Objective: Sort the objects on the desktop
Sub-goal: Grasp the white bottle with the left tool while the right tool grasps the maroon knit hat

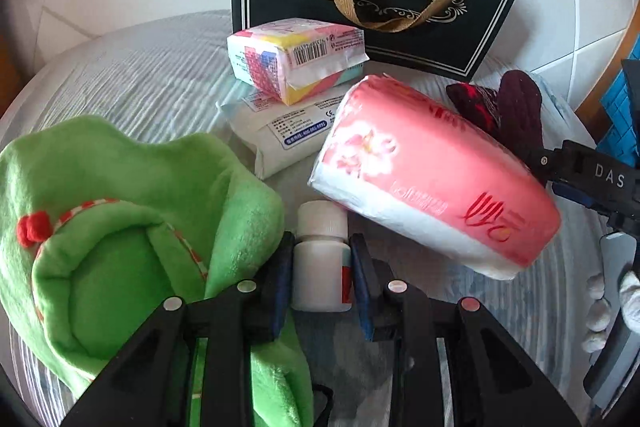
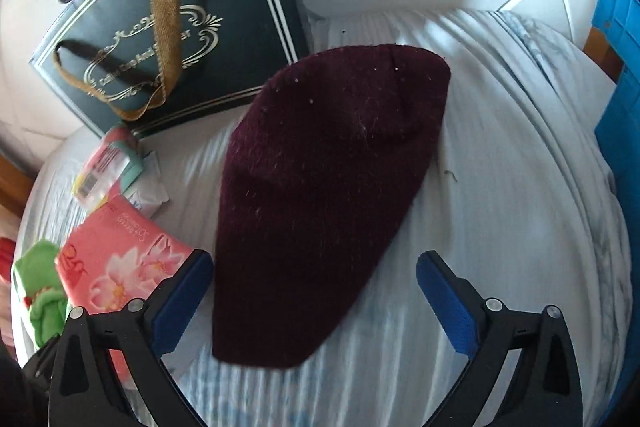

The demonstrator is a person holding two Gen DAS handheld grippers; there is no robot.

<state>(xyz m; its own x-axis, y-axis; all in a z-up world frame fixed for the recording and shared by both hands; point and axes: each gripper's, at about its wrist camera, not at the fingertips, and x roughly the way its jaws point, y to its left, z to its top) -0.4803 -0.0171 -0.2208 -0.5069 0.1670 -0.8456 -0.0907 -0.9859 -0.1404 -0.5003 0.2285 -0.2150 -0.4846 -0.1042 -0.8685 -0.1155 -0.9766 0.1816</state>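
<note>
Left wrist view: left gripper point(image 1: 322, 273) pinches the bottle point(image 1: 321, 259) between its pads.
Right gripper point(image 2: 314, 297) spread wide, the hat point(image 2: 320, 203) lying between its fingers.

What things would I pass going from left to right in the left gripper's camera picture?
Green plush toy → white bottle held between the left gripper fingers → pink tissue pack → right gripper.

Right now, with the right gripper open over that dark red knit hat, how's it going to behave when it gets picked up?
The maroon knit hat lies flat and soft on the striped cloth, so it will probably droop from a pinch. Its fuzzy knit should grip the right gripper's blue pads rather than slip. It looks light, unlikely to roll.
</note>
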